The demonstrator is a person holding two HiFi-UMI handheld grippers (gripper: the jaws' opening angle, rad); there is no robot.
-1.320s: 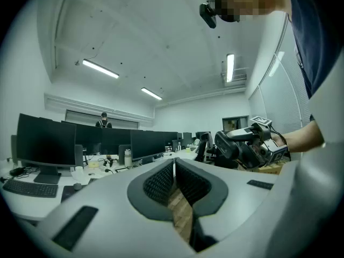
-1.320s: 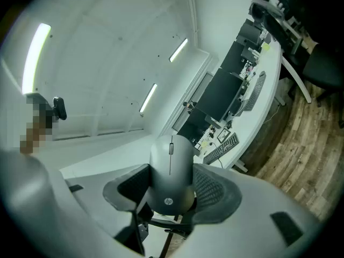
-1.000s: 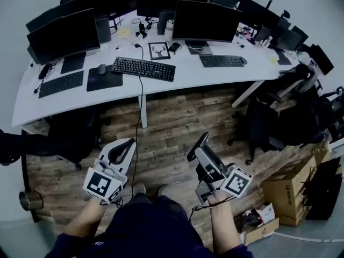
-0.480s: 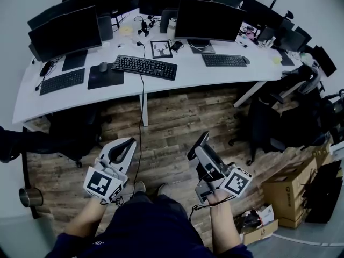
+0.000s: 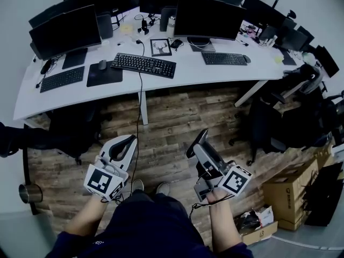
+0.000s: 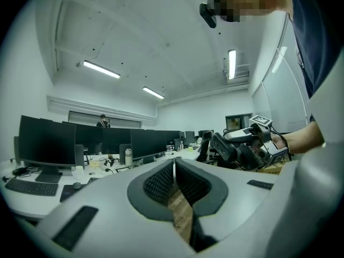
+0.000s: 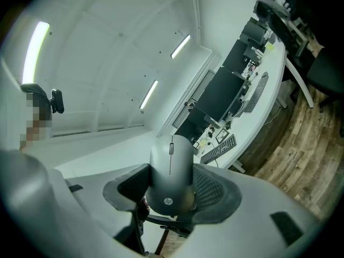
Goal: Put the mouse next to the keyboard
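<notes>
One mouse [image 7: 171, 160] pinched by its sides in right claw [image 7: 172, 183], well short of bench [image 5: 204, 74]; left claw [image 6: 173, 168] pressed together, empty; best carried level, then lowered just beside keyboard [image 5: 143, 65] near bench's front edge.

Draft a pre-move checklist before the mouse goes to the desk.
1. Grip: the mouse sits clamped between the pads of the right gripper: ok.
2. The left gripper is empty, with its jaws together: ok.
3. Free spot: the desk is bare just right of the middle keyboard: ok.
4. Target: two other keyboards lie on the same desk, so which one is meant: cannot tell.
5. Reach: both grippers hang over the wood floor, well short of the desk: not ok. Probably step closer first.
</notes>
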